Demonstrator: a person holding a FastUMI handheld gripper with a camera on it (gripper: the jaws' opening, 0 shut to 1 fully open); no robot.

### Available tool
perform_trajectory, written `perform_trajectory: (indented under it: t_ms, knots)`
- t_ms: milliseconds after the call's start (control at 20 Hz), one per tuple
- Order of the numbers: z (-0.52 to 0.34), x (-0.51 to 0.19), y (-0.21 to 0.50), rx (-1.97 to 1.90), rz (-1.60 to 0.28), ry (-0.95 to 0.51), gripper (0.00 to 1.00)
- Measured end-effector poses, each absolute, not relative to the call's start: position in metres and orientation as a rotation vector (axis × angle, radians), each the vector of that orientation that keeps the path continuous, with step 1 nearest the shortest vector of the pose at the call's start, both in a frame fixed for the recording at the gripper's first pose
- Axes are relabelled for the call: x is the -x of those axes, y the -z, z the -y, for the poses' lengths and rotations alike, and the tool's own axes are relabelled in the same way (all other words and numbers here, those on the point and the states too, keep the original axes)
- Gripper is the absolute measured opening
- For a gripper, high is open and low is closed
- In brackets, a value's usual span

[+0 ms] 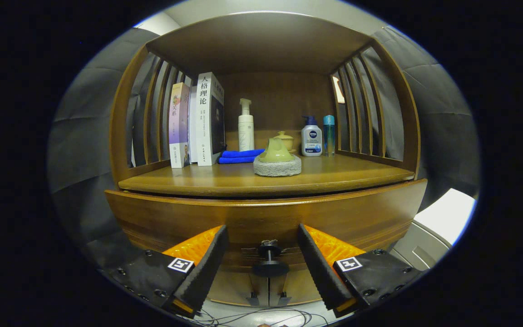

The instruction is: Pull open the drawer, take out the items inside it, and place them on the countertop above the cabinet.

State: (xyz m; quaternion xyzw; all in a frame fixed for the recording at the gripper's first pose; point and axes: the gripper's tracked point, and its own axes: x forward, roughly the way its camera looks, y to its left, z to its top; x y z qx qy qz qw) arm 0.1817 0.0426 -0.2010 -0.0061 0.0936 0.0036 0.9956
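Sitting between parted tongs (263,261): drawer knob (269,263).

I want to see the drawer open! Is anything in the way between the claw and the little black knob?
Nothing visible is in the way. The claw is open, and the black knob on the drawer front sits in the gap between its two fingers, which are not touching it. The countertop above already holds books, bottles and a cloth.
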Motion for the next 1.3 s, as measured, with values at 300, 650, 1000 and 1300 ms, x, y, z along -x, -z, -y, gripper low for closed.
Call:
perform_trajectory:
  t_ms: [300, 650, 1000, 1300]
  knots:
    - [-0.043, -0.198, 0.203, 0.029, -0.185, -0.003, 0.98]
    - [-0.043, -0.179, 0.206, 0.074, -0.259, -0.035, 0.99]
    - [-0.041, -0.094, 0.125, -0.041, -0.143, -0.076, 0.98]
    - [-0.045, -0.017, 0.034, -0.119, -0.003, -0.119, 0.97]
